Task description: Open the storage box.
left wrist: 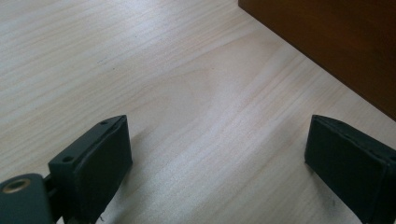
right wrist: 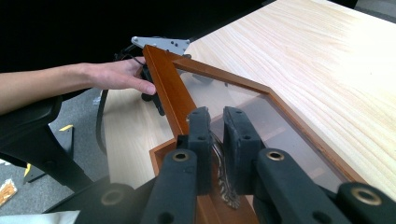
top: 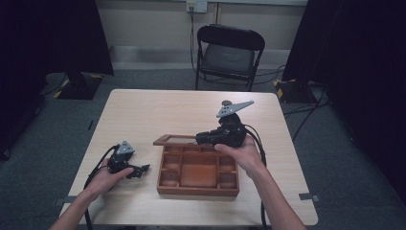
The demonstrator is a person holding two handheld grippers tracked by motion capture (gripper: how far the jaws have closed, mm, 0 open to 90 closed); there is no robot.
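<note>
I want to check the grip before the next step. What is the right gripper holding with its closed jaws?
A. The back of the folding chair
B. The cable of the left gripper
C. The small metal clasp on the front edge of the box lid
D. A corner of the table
C: in the right gripper view, the right gripper is closed on the metal clasp at the edge of the glass-panelled lid, which stands raised over the wooden box.

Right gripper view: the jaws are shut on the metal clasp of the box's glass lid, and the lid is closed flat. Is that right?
Not quite. The right gripper is shut on the clasp, but the lid is raised open, as the right gripper view shows.
</note>
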